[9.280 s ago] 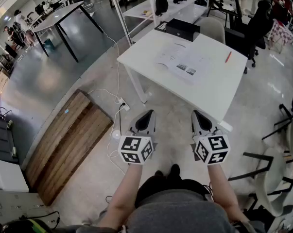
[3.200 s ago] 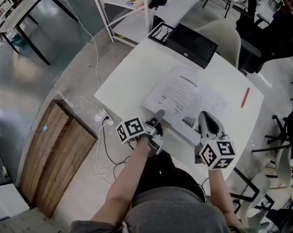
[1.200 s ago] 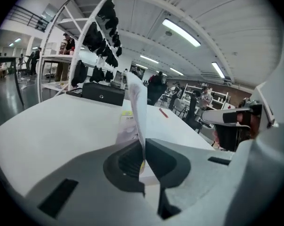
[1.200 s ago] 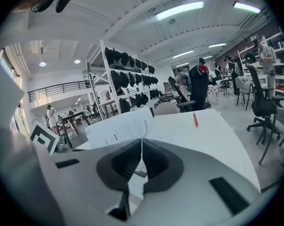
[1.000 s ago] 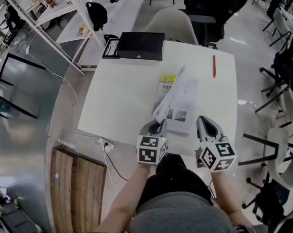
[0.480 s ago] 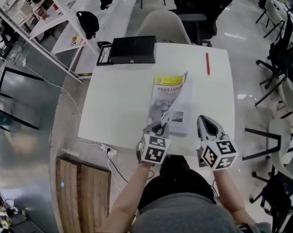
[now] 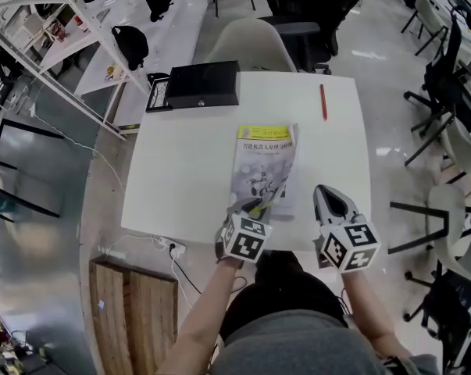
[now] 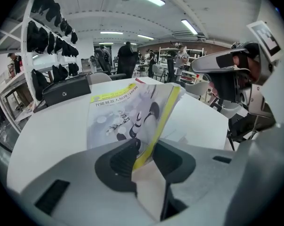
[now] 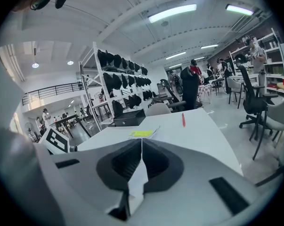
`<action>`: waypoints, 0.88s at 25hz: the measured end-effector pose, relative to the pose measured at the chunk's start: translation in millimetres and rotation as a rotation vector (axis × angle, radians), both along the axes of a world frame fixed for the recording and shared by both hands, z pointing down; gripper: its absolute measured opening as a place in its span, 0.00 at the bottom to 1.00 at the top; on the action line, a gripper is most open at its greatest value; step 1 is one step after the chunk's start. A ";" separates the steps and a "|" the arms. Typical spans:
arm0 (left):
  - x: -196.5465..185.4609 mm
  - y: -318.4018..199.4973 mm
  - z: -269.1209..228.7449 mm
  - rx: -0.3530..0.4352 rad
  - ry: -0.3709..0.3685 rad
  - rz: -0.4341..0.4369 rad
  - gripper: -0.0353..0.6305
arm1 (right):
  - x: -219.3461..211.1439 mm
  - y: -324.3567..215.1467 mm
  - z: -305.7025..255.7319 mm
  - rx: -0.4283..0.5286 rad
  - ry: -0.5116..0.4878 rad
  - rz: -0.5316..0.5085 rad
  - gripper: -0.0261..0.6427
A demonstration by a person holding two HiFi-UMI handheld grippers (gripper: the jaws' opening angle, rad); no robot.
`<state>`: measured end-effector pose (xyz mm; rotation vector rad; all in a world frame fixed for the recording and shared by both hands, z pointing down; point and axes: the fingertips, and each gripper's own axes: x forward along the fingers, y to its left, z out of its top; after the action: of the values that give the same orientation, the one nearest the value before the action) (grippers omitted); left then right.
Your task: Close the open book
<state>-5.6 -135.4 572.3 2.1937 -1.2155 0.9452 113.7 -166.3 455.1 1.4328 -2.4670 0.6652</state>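
Book point(image 7: 265, 166) is lying near the middle of the white table point(image 7: 180, 162), its yellow-banded front cover slanting slightly off the pages at the near end, where the left gripper point(image 7: 249, 207) is opening its jaws with the cover's edge standing loose between them. Just right of the book, the right gripper point(image 7: 330, 201) is hovering over the near table edge, its jaws pressing together on nothing. Beyond the book, a black case point(image 7: 194, 84) is sitting at the far left corner and a red pen point(image 7: 322, 101) is lying far right, both well apart from it, while a pale chair point(image 7: 247, 44) is standing behind the table.
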 end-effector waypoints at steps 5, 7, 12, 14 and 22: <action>1.3 1.2 4.1 -0.018 0.013 0.032 0.26 | 5.2 -0.5 0.5 0.001 -0.004 0.017 0.04; 1.8 0.9 4.4 -0.024 0.025 0.041 0.26 | 7.2 -1.4 -0.5 0.004 -0.007 0.024 0.04; 6.5 3.9 1.4 -0.045 0.036 0.083 0.30 | 12.1 -0.2 -0.9 0.007 -0.009 0.034 0.04; 8.5 4.8 1.3 -0.054 0.046 0.100 0.31 | 12.7 0.1 -0.5 0.006 -0.007 0.034 0.04; 12.7 9.7 -0.6 -0.083 0.073 0.158 0.37 | 10.9 0.3 0.3 -0.001 0.000 0.038 0.04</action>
<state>7.1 -125.7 571.7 2.2625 -0.9641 0.9503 124.6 -165.9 455.4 1.4819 -2.4447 0.6742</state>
